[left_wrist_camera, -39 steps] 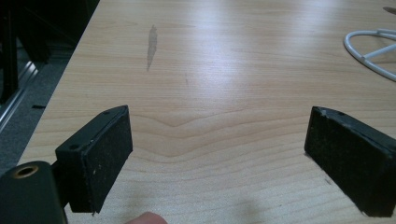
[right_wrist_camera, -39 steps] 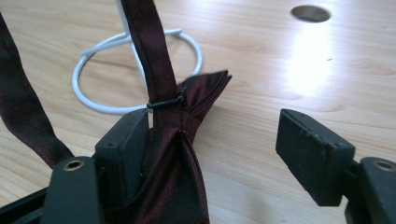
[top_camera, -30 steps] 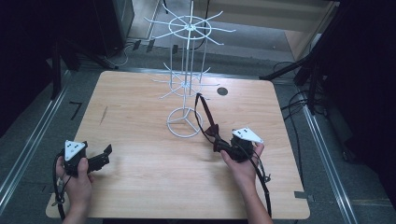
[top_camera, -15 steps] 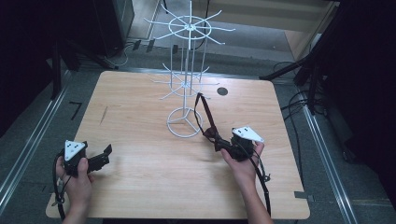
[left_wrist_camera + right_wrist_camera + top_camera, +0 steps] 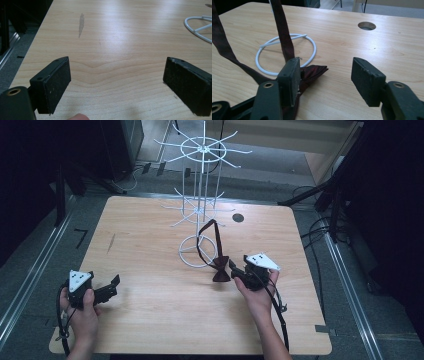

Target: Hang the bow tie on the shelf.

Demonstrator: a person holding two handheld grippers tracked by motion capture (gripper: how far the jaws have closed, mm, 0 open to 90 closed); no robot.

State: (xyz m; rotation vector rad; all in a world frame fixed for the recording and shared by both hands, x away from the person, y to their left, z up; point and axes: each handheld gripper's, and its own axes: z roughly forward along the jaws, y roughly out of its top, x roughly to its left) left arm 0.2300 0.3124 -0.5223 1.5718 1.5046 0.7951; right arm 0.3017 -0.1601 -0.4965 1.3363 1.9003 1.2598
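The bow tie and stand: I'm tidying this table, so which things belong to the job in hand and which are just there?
In the job:
- dark red bow tie, its strap looped up onto the white wire stand
- right gripper, jaws just been closing, part open beside the bow

Just there:
- left gripper, open over bare table
- round hole in the tabletop

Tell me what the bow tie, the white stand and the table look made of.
Bow tie: dark maroon woven fabric with a slight satin sheen, its strap limp and creased. Stand: thin bent rod, probably metal wire with a glossy white coating. Table: pale wood or wood-look laminate, matte, with visible grain.
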